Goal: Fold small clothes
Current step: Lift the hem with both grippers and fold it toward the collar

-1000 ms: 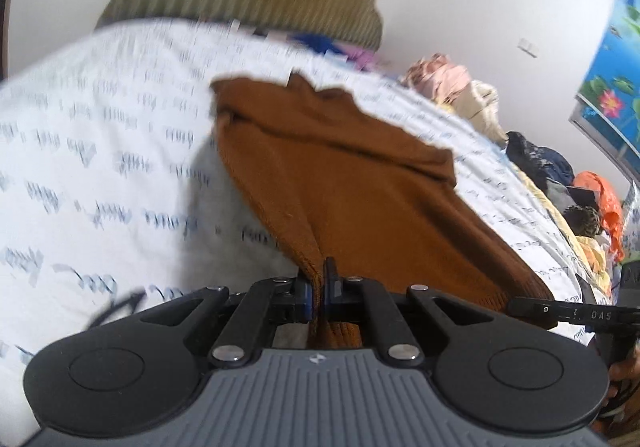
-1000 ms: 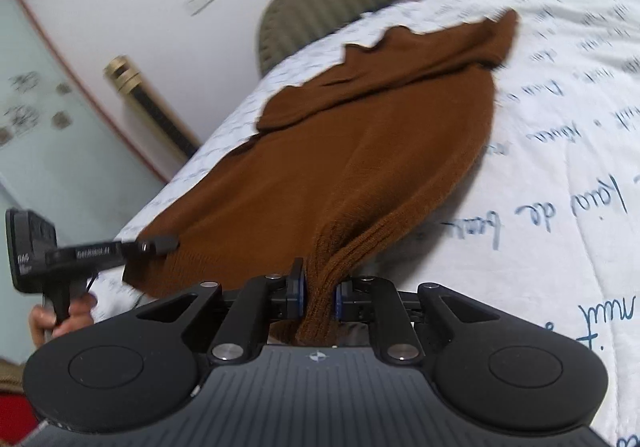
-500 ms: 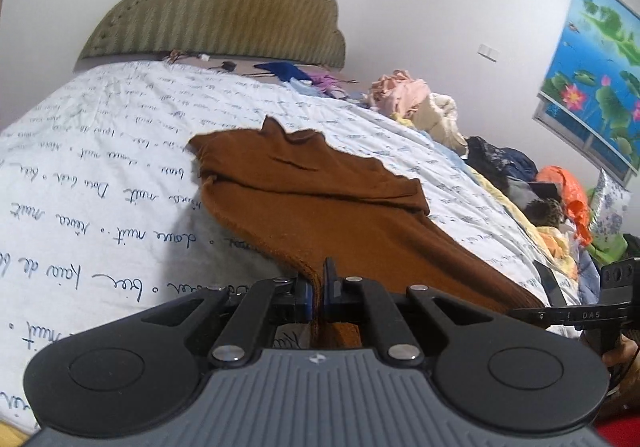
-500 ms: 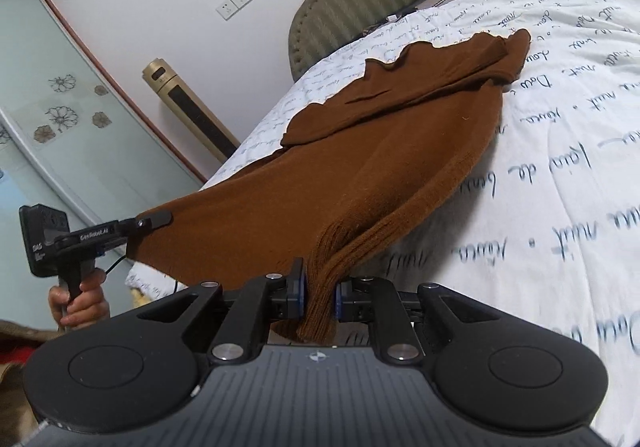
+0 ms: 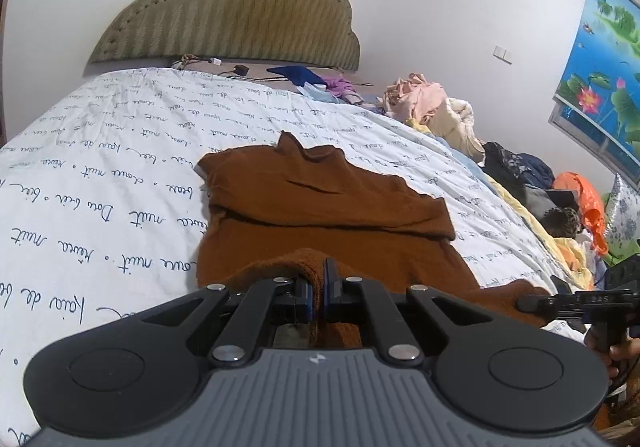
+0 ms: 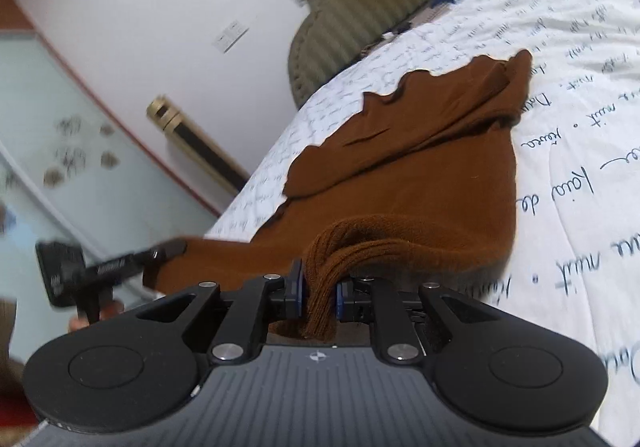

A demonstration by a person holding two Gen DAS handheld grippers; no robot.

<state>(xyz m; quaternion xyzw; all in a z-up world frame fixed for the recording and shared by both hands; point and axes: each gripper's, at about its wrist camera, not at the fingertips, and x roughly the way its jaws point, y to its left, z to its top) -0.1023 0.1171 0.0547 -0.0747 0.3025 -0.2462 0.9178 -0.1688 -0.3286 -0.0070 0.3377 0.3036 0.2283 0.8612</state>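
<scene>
A wide bed (image 5: 100, 151) fills most of both wrist views, covered by a white sheet printed with lines of dark cursive handwriting. At its far end stands a padded olive headboard (image 5: 236, 15) with a scalloped top, against a white wall. Along the bed's right edge, in the left wrist view, runs a heap of mixed clothes (image 5: 436, 107) in pink, cream, dark blue and orange.

A brown knitted sweater (image 5: 332, 223) lies spread on the sheet in the middle of the bed, its neck toward the headboard and a sleeve folded across the chest. Its near hem is raised off the sheet and bunched at two corners.

The left gripper (image 5: 317, 297) has its two fingers pressed nearly together on one corner of that ribbed hem, the brown knit squeezed between the blue pads. The right gripper (image 6: 318, 297) is likewise clamped on the other hem corner, with a thicker wad of ribbed fabric hanging down between its fingers.

Each camera also sees the other gripper at the side of its view, pinching the hem's edge. The right wrist view is blurred.
</scene>
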